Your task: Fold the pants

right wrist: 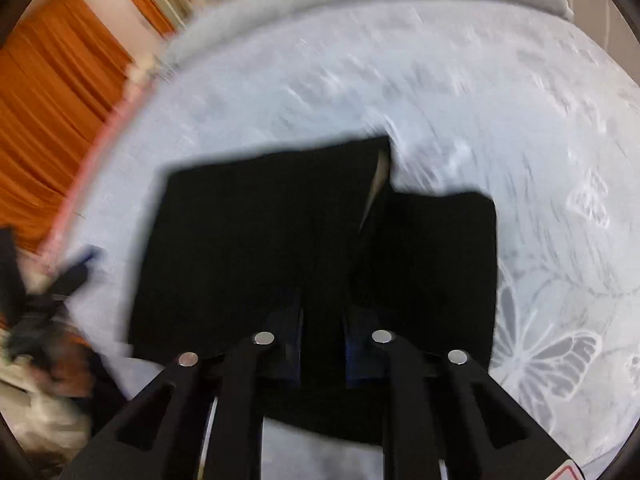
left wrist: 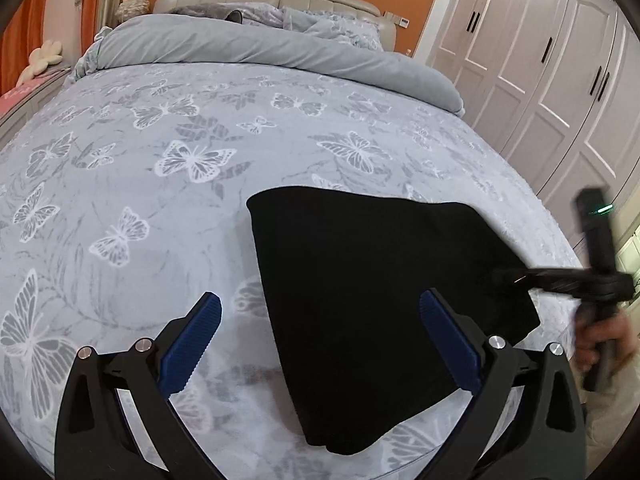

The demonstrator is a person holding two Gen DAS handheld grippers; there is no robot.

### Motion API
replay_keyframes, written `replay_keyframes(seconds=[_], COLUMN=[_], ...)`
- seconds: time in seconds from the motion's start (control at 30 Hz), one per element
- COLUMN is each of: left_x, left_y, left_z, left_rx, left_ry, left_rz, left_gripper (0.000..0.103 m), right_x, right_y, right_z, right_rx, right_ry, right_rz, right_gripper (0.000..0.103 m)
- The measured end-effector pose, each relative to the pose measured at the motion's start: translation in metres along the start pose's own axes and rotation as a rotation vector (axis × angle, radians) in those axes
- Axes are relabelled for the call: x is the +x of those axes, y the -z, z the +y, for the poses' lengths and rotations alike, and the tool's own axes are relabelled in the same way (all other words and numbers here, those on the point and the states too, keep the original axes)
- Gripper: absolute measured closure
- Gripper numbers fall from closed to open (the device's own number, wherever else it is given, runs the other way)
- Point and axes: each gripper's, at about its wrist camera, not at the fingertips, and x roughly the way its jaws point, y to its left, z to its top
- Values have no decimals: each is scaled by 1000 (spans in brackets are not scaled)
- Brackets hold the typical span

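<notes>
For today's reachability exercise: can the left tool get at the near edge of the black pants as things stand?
Probably yes. The left tool is wide open right over the black pants on the bed, nothing between; the right tool works the far side.

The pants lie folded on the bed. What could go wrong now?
The right gripper has narrow jaws at the edge of the black pants; it may catch only the top layer, and the fold would open. The left gripper stands wide open and holds nothing, so a pull from one side could drag the pants askew on the sheet.
</notes>
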Motion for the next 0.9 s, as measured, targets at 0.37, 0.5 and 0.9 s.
replay_keyframes(seconds=[0.37, 0.5, 0.9], left_x=[27, 58, 22], left_y=[13, 20, -10], left_z=[-9, 11, 29], left_rx=[0, -158, -218], left_ry=[14, 70, 297], left_rz=[106, 228, 134], left_gripper=[5, 5, 72], right_x=[-20, -36, -24], right_y=[33, 23, 0], right_z=[-30, -48, -5], right_rx=[-47, 18, 65], right_ry=[217, 274, 6], right_rz=[24, -112, -121], right_gripper=[34, 16, 84])
